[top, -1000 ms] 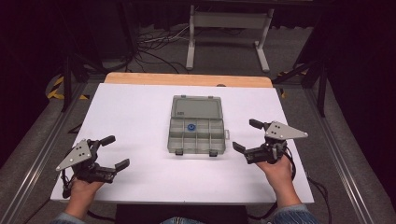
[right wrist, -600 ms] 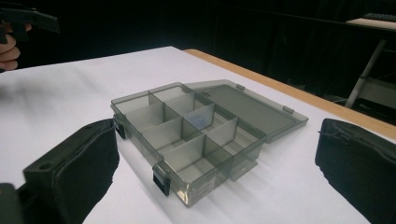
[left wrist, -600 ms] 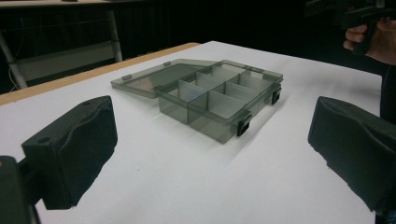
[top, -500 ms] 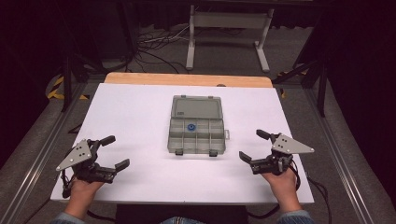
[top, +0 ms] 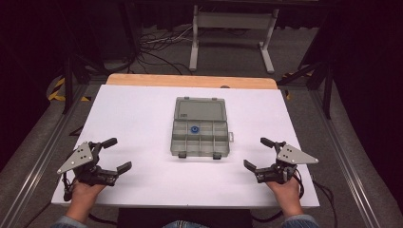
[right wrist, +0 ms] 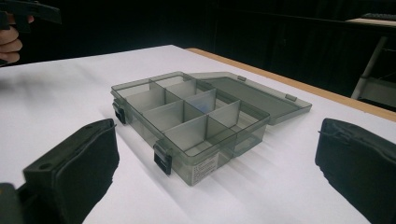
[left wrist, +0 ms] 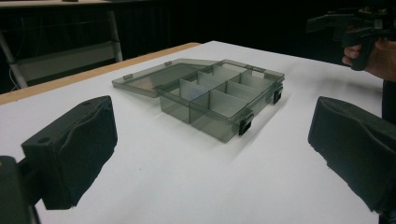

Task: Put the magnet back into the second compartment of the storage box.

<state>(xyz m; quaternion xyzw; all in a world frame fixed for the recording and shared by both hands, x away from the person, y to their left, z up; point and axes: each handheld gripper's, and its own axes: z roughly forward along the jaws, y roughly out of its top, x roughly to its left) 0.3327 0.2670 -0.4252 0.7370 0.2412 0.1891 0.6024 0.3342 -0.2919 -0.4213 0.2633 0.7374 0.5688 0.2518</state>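
A smoky clear organiser box (top: 200,137) lies open in the middle of the white table (top: 142,109), its lid (top: 199,110) folded flat toward the far side. A small blue piece (top: 194,129) sits in a middle compartment; the other compartments look empty. My left gripper (top: 119,154) is open near the front left corner, well left of the box. My right gripper (top: 255,153) is open near the front right, a short way from the box's right end. Both gripper views look between wide jaws at the box (left wrist: 219,100) (right wrist: 187,121), with nothing held.
A wooden strip (top: 190,81) borders the table's far edge. Beyond it stand a metal frame (top: 233,28) and floor cables (top: 157,47). Rails run along both sides of the table. White surface surrounds the box on every side.
My right gripper has drawn back from beside the box toward the near edge and slightly right. The left gripper and the box have stayed put.
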